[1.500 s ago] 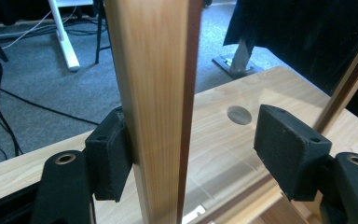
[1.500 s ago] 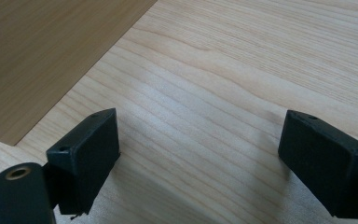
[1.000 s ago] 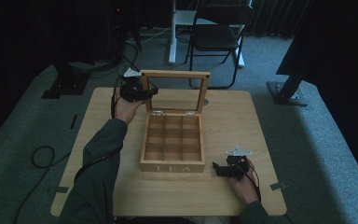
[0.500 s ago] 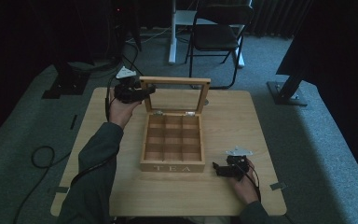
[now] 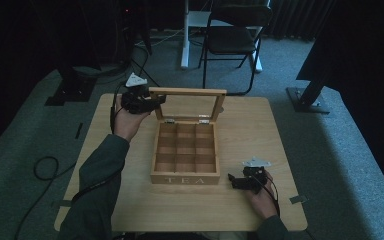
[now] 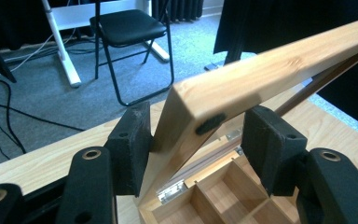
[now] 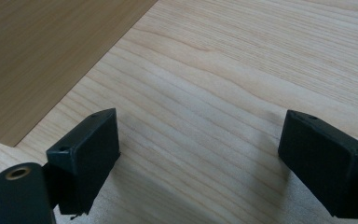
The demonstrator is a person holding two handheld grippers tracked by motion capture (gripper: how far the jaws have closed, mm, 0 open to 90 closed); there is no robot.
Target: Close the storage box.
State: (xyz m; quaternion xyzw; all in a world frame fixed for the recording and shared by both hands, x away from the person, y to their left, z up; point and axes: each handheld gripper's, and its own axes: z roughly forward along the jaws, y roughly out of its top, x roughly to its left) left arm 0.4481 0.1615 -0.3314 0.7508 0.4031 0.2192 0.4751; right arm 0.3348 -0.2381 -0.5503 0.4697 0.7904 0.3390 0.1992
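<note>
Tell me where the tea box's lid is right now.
In the high view the lid stands raised at the far edge of the tea box, mid-table, hinged along its back. The left gripper clamps its left corner.

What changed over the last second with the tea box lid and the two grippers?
The left gripper has just been closing its jaws on the corner of the lid's frame and now clamps it. The lid has swung back from its earlier forward lean and now stands more upright. The tea box, the right gripper with its jaws open, and the table stayed put.
</note>
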